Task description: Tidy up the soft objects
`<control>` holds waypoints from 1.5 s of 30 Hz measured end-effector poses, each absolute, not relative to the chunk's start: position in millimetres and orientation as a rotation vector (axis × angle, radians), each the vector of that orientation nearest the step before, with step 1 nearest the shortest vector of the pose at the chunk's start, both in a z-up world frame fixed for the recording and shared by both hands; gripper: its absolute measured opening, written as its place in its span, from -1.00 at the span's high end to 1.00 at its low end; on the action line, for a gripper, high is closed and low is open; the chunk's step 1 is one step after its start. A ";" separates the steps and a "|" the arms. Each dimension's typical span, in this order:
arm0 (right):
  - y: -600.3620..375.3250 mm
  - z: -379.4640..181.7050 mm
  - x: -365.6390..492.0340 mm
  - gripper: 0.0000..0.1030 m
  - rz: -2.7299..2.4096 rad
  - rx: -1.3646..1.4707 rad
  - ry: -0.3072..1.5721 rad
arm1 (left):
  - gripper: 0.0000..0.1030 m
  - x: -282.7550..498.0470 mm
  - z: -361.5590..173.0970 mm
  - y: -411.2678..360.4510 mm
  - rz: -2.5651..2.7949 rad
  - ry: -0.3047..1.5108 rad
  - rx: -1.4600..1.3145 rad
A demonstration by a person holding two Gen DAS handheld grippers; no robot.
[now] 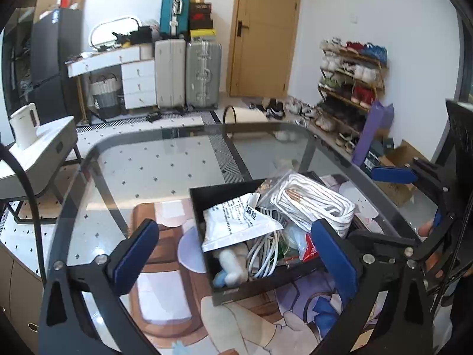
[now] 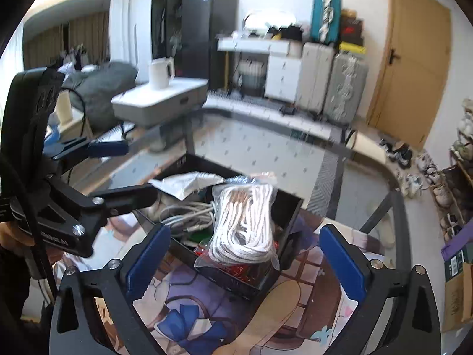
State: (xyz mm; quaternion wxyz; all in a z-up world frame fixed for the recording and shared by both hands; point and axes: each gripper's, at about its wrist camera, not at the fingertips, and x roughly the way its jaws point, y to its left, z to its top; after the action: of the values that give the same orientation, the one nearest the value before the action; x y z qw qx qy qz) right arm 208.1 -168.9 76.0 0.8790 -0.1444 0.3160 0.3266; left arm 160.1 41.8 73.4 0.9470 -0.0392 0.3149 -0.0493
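The box [image 1: 236, 291] sits on the glass table [image 1: 165, 159], stuffed with a white pouch [image 1: 236, 222], cables [image 1: 266, 254] and bagged rope [image 2: 245, 222]. Left gripper [image 1: 236, 245] hovers level before it, jaws wide and empty; right gripper [image 2: 245, 254] likewise, straddling the box's near corner.

A box [image 1: 254, 284] sits on the printed mat [image 1: 165, 301] at the near right of the glass table [image 1: 153, 171]. In it, the bagged coil of rope [image 1: 313, 204] lies at the far right, a flat packet [image 1: 236, 222] to its left, and loose cable [image 1: 266, 251] near them (partly under the packet). Far behind the table stand two suitcases [image 1: 189, 77], with a drawer desk [image 1: 130, 71] to their left and a shoe rack [image 1: 351, 80] to the right.
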 end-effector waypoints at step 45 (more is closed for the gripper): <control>-202.8 34.9 140.3 -0.99 0.597 -0.072 0.417 | -1.00 103.5 23.8 48.0 0.043 0.491 -0.081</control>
State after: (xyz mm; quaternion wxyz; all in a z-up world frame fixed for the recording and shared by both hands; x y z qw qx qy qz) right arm 140.3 -202.8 34.9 0.9338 -0.0352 0.2038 0.2919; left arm 103.5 48.0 23.8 0.9690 -0.0399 0.2428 0.0212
